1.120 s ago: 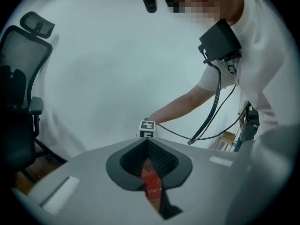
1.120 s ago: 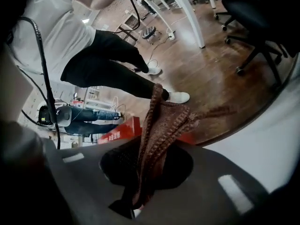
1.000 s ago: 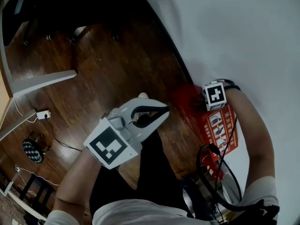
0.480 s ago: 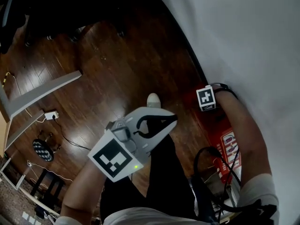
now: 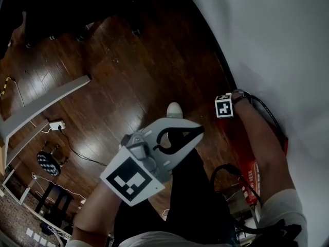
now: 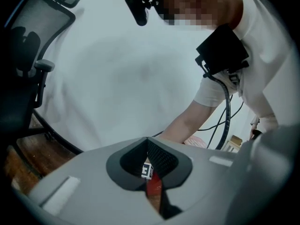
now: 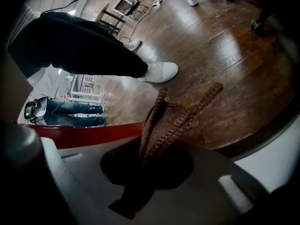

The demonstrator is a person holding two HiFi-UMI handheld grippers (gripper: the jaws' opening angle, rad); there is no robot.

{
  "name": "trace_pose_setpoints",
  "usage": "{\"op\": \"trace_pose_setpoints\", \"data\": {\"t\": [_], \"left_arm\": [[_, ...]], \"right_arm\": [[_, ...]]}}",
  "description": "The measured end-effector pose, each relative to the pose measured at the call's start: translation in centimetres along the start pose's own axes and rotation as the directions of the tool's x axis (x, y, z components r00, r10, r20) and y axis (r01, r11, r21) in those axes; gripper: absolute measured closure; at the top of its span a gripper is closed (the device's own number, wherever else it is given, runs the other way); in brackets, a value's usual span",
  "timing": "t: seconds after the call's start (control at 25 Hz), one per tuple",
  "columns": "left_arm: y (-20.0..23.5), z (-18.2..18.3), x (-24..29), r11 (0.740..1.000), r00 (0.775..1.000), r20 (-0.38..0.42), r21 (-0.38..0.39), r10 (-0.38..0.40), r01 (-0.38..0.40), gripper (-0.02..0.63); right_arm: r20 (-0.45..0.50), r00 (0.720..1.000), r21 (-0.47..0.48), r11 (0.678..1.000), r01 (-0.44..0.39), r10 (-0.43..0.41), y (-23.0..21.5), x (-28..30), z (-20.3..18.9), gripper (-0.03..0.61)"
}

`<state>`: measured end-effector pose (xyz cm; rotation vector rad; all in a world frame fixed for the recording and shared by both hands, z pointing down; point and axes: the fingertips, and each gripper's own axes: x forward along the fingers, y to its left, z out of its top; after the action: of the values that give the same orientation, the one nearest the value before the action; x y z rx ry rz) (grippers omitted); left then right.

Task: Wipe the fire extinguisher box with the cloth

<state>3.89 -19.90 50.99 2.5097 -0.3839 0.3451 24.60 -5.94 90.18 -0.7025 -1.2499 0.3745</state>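
right gripper (image 7: pixel 143 154) clenched on the brown cloth (image 7: pixel 176 118), low beside the red fire extinguisher box (image 5: pixel 253 179) at the wall (image 5: pixel 277 45). left gripper (image 5: pixel 191 134) closed, empty, over the wood floor (image 5: pixel 128 71). looks like the wiping step; cloth contact unclear, next press it flat on the box and drag.

- You stand on a dark wooden floor (image 5: pixel 128 71) that runs up to a white wall.
- Your white shoe (image 5: pixel 175 109) rests flat on the boards.
- A red fire extinguisher box (image 5: pixel 253 181) sits at the foot of the wall.
- A white power strip (image 5: pixel 54 125) lies to your left, with its cable trailing across the boards.
- A long white bar (image 5: pixel 46 103) lies slantwise near the strip.
- Chair wheels (image 5: pixel 53 37) stand at the far edge.
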Motion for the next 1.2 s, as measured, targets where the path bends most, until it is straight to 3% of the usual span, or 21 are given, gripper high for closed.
{"op": "trace_pose_setpoints", "data": {"t": [0.16,0.28,0.4,0.52,0.6,0.68,0.8,0.88,0.96,1.0,1.08,1.2], "left_arm": [[-0.3,0.2,-1.4,1.000,1.000,0.017,-0.001,0.004,-0.004,0.614],[-1.4,1.1,-3.0,1.000,0.999,0.032,0.016,-0.002,0.002,0.614],[-2.9,2.2,-5.3,0.997,0.999,0.047,0.070,-0.022,0.019,0.614],[-5.6,3.2,-8.3,0.990,0.996,0.056,0.132,-0.062,0.054,0.614],[-8.2,4.0,-11.0,0.982,0.993,0.069,0.171,-0.095,0.082,0.614],[-10.7,4.6,-14.3,0.969,0.988,0.081,0.224,-0.128,0.107,0.614],[-14.1,4.3,-20.5,0.937,0.984,0.074,0.322,-0.165,0.133,0.614],[-16.0,3.9,-24.8,0.911,0.978,0.075,0.384,-0.193,0.150,0.614],[-17.6,3.5,-28.2,0.894,0.973,0.073,0.415,-0.217,0.168,0.614],[-18.4,3.2,-29.5,0.890,0.971,0.064,0.417,-0.230,0.183,0.614],[-20.3,2.4,-31.9,0.871,0.968,0.012,0.439,-0.252,0.221,0.614],[-24.0,1.7,-34.8,0.831,0.949,-0.063,0.468,-0.308,0.300,0.614]], "right_arm": [[0.082,0.992,0.074,0.994,0.085,-0.091,-0.6,-3.1,1.2,0.525],[0.138,0.970,0.134,0.974,0.181,-0.199,-0.9,-7.5,1.7,0.525],[0.144,0.911,0.235,0.907,0.349,-0.388,-1.7,-14.2,1.6,0.525],[0.126,0.809,0.389,0.779,0.492,-0.574,-0.1,-21.9,1.1,0.525],[0.169,0.746,0.514,0.703,0.491,-0.644,3.5,-27.1,1.9,0.525],[0.239,0.652,0.639,0.622,0.452,-0.719,8.3,-32.7,3.6,0.526],[0.280,0.463,0.783,0.479,0.397,-0.841,17.1,-40.0,7.7,0.525],[0.255,0.317,0.871,0.359,0.336,-0.913,23.9,-42.9,10.6,0.525],[0.216,0.182,0.939,0.255,0.231,-0.959,31.3,-43.9,13.3,0.525],[0.195,0.131,0.962,0.216,0.166,-0.972,35.0,-43.7,14.7,0.525],[0.151,0.070,0.987,0.154,0.047,-0.986,41.7,-42.3,17.6,0.525],[0.063,0.047,0.990,0.057,-0.129,-0.997,50.2,-38.9,21.6,0.525]]}}
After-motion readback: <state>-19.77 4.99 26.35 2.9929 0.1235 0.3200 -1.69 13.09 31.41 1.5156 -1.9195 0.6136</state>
